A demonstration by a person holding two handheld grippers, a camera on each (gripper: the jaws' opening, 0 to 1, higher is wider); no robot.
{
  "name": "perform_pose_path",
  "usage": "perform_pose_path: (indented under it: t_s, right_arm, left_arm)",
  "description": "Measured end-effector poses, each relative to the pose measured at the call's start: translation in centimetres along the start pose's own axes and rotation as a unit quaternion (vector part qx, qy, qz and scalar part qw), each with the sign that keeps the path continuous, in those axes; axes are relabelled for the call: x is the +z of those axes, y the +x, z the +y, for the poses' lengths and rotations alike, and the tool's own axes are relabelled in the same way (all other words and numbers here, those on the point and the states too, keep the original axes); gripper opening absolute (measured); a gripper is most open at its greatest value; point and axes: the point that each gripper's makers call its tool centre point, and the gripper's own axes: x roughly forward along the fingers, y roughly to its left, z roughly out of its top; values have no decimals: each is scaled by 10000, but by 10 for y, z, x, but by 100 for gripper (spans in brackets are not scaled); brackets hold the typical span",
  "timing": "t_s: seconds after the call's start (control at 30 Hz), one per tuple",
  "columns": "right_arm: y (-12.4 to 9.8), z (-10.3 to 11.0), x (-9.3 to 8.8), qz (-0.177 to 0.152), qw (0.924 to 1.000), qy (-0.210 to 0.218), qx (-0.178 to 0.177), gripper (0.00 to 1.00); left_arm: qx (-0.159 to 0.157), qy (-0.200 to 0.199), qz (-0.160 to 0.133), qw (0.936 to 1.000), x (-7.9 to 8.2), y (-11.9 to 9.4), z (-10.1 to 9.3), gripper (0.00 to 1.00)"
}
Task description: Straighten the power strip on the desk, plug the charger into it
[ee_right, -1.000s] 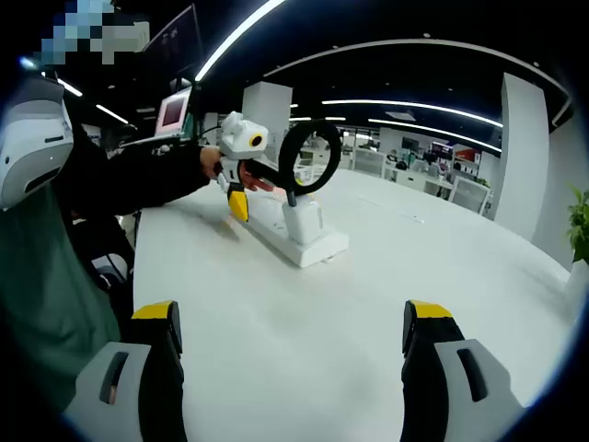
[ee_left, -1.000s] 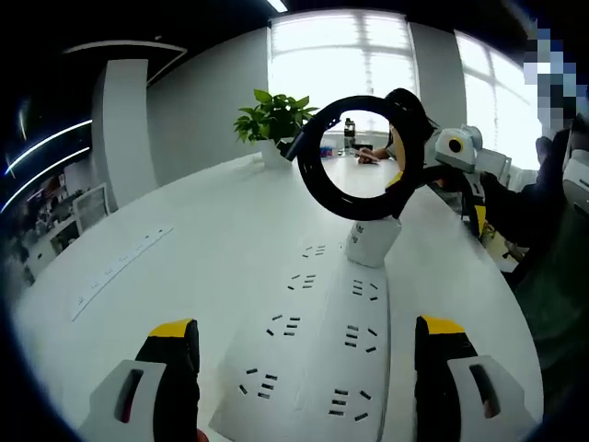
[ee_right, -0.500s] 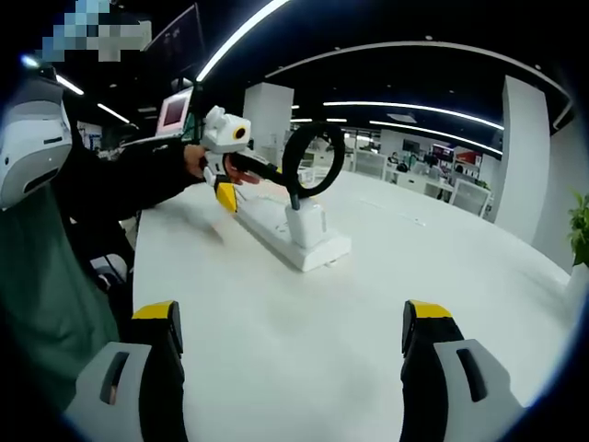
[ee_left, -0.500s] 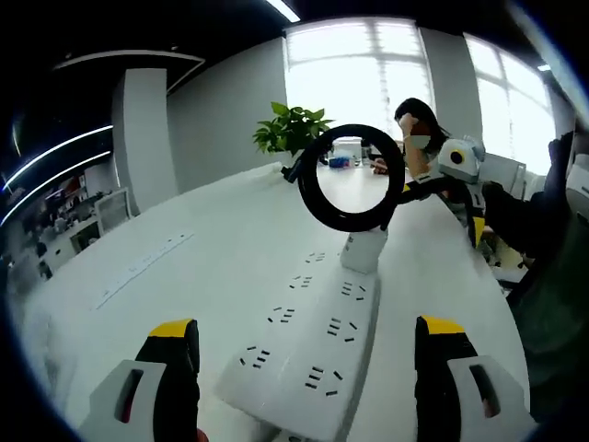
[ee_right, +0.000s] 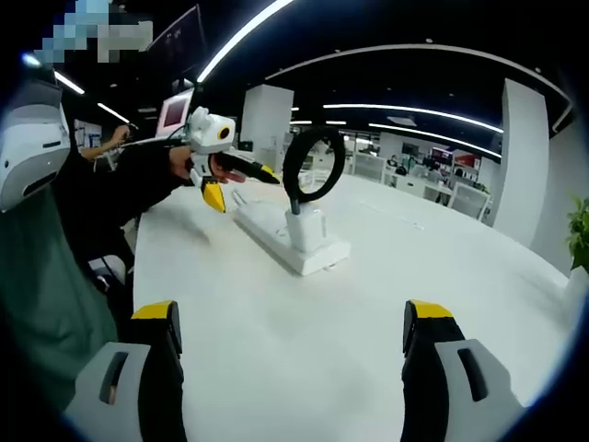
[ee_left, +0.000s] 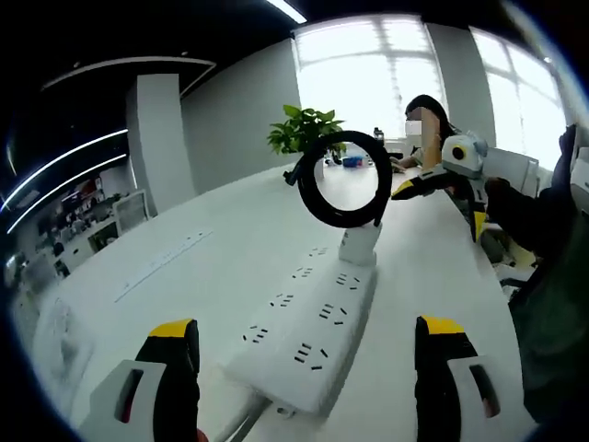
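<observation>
In the left gripper view, the left gripper [ee_left: 304,368] holds its two grey, yellow-tipped jaws wide apart with nothing between them, hovering above the near end of the long white multi-socket power strip [ee_left: 311,322], which lies flat on the broad white desk [ee_left: 184,276] and runs away from the camera toward the upper right. At the strip's far end stands the white block-shaped charger [ee_left: 359,246], plugged upright into a socket, with its black cable coiled in a ring [ee_left: 340,179] rising above it. A thin white cord leaves the strip's near end toward the bottom of the view. Beyond the coil, the right gripper [ee_left: 431,180] reaches in from the right with a dark-sleeved arm behind it; how its jaws stand there I cannot tell. Farther back sit a green potted plant [ee_left: 306,131] by the bright window and a flat white cover strip [ee_left: 161,264] set in the desk to the left. In the right gripper view, the right gripper [ee_right: 287,373] also shows its jaws spread wide and empty over bare desk [ee_right: 304,350], well apart from the power strip [ee_right: 285,238], where the charger [ee_right: 304,230] and ring of cable [ee_right: 315,164] stand at the nearer end; the left gripper [ee_right: 224,169] hangs just beyond the strip's far end.
</observation>
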Motion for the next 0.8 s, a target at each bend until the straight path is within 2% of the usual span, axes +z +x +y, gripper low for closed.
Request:
perform_pose_path:
  t_s: [0.13, 0.3, 0.47, 0.8]
  right_arm:
    - [-2, -2, 5, -73, 9999, 8, -72, 100]
    - [1, -4, 7, -125, 9998, 23, -128, 100]
    - [5, -3, 8, -144, 9998, 6, -127, 100]
    - [5, -4, 10, -175, 9997, 53, -136, 100]
  left_arm:
    - [109, 41, -70, 9999, -4, -12, -2, 99]
    - [259, -127, -268, 9992, -1, -29, -2, 99]
    - [343, -164, -245, 9990, -4, -36, -7, 99]
    - [572, -237, -249, 9978, -12, -50, -7, 99]
